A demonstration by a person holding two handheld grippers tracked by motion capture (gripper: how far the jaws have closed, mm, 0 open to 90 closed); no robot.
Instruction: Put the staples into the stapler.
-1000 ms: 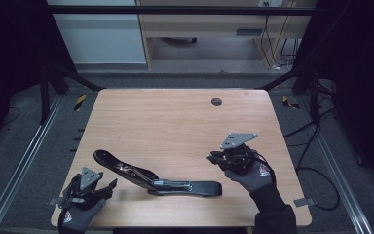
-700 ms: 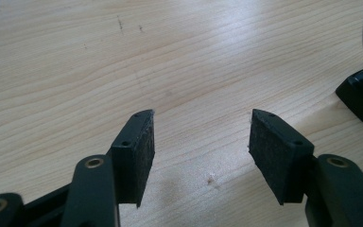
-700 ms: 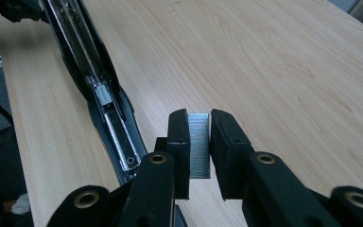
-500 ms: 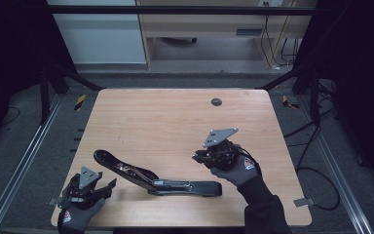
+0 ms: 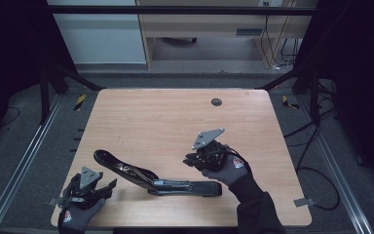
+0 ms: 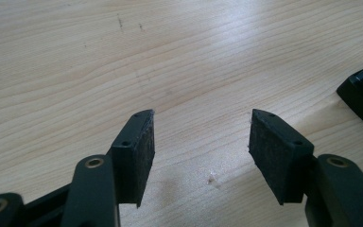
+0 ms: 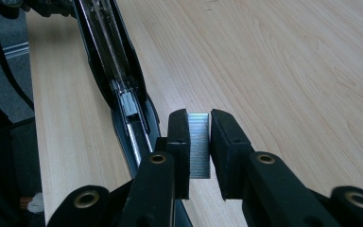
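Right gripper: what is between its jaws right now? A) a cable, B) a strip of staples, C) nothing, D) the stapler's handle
B: in the right gripper view the right gripper pinches a silvery strip of staples between its pads, just beside the opened stapler lying on the table.

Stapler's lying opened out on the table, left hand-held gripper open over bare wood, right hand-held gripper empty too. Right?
Not quite. The right hand-held gripper isn't empty: the right gripper view shows its jaws clamped on a silvery strip of staples, just beside the open stapler. The rest holds: the stapler lies opened out on the table, and the left hand-held gripper is open over bare wood.
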